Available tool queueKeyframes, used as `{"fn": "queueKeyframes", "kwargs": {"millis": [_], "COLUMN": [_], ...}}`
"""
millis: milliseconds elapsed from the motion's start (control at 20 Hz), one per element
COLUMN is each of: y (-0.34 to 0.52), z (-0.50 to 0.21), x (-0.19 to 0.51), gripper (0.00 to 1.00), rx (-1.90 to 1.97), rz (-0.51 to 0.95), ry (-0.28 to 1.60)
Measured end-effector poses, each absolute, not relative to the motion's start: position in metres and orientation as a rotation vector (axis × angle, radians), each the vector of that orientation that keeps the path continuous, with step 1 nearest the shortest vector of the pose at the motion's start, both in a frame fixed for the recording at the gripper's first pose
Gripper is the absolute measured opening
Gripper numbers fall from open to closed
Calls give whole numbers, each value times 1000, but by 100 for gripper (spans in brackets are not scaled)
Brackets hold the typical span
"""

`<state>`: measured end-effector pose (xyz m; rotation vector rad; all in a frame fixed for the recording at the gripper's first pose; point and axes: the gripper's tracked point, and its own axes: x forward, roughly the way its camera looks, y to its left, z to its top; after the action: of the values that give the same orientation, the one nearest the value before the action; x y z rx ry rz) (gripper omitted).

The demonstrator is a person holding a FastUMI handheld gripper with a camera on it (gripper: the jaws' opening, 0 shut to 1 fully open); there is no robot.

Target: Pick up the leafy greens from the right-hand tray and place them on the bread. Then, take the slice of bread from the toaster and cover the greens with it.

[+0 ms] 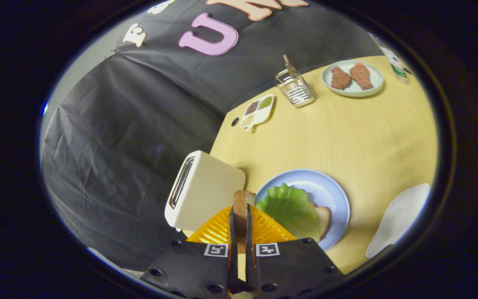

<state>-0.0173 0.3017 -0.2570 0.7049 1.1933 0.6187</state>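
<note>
My gripper [239, 216] is shut on a slice of bread [241, 201], held edge-on between both fingers and sticking out past the tips. Just left of it stands the cream toaster [203, 191], its slot facing up and to the left. To the right, a blue plate [330, 195] carries the leafy greens [291, 209] lying on top of another bread slice [323, 218], whose crust peeks out at the greens' right side. The held slice hangs between the toaster and the plate, above the table.
A white tray [398, 218] lies right of the plate. Farther back on the yellow table [347, 141] are a divided seasoning dish [257, 111], a wire rack [295, 88], a plate with two meat pieces [352, 78] and a bottle [396, 64].
</note>
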Motion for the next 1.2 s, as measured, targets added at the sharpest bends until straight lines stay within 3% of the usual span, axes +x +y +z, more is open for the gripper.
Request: {"fn": "queueKeyframes", "kwargs": {"millis": [300,500,700,750,1100,1200], "y": [277,264,259,257,243,241], "z": [-285,-296,-308,-307,-284,-266], "x": [-25,-31,-38,-41,-43,-39], "gripper": [10,16,43,43,100,100], "rx": [716,687,629,622,546,529], "rz": [546,527,520,525,541,557], "ry": [1247,1271,1302,1304,1238,1175]}}
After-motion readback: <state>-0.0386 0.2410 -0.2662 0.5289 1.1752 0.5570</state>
